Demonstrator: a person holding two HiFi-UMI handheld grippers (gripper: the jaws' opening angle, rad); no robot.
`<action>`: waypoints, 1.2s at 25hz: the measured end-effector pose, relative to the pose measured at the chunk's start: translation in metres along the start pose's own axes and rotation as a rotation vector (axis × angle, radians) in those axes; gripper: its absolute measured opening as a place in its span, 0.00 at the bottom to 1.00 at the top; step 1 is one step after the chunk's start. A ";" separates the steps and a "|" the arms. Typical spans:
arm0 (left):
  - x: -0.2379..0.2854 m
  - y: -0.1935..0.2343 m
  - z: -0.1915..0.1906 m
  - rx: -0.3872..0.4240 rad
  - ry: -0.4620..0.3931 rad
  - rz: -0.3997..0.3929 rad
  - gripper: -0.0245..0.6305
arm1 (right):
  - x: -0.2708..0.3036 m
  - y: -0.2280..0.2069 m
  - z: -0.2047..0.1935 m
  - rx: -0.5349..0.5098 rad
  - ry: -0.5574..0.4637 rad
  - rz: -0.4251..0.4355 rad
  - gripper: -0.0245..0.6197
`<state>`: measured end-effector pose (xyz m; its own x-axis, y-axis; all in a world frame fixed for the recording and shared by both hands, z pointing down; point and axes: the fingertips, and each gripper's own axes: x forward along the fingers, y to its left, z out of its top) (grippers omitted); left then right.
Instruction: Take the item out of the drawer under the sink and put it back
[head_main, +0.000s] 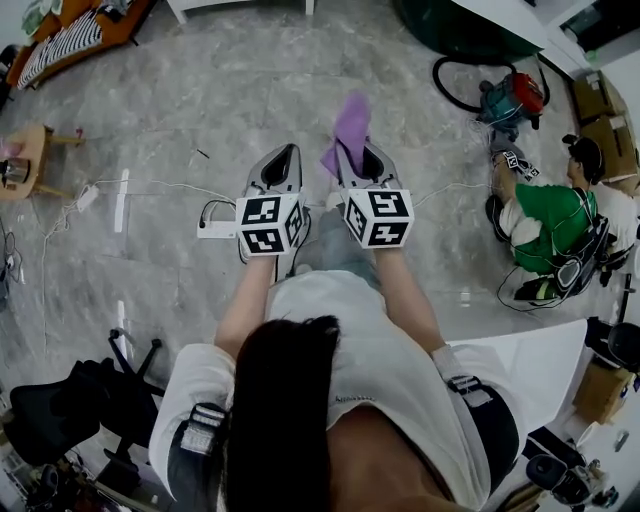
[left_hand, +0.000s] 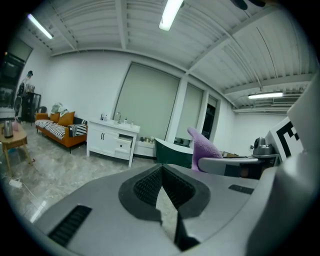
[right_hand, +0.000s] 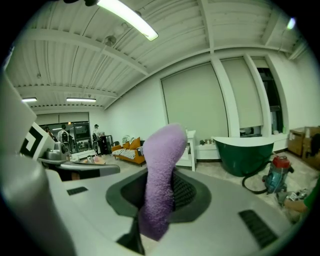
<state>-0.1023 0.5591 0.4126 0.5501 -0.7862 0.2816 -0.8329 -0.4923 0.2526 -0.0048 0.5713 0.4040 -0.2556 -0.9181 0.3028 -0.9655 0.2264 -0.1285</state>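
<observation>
A fuzzy purple cloth (head_main: 350, 130) sticks up out of my right gripper (head_main: 357, 160), whose jaws are shut on its lower end. In the right gripper view the cloth (right_hand: 160, 175) stands between the dark pads (right_hand: 184, 192) and hides the gap. My left gripper (head_main: 283, 160) is held level beside it, shut with nothing in it. In the left gripper view its jaws (left_hand: 162, 172) meet, and the cloth (left_hand: 202, 147) shows to the right. Far ahead stands the white sink cabinet (left_hand: 112, 142) with one drawer (left_hand: 124, 145) pulled out a little.
A dark green bathtub (left_hand: 172, 152) stands right of the cabinet. A vacuum cleaner (head_main: 510, 98) with its hose and a seated person in green (head_main: 550, 225) are at the right. An orange sofa (head_main: 70, 40), a small wooden table (head_main: 25, 160) and floor cables with a power strip (head_main: 215, 230) lie left.
</observation>
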 end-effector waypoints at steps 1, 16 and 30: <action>0.009 0.002 0.005 0.003 -0.007 0.004 0.04 | 0.008 -0.005 0.003 0.000 0.001 0.003 0.20; 0.161 0.019 0.056 -0.023 0.008 0.070 0.04 | 0.133 -0.102 0.053 -0.013 0.052 0.068 0.20; 0.242 0.018 0.083 -0.025 0.023 0.126 0.04 | 0.194 -0.157 0.072 -0.027 0.085 0.131 0.20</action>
<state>0.0104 0.3292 0.4088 0.4424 -0.8324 0.3338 -0.8941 -0.3802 0.2369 0.1008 0.3344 0.4147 -0.3815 -0.8497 0.3640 -0.9243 0.3520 -0.1472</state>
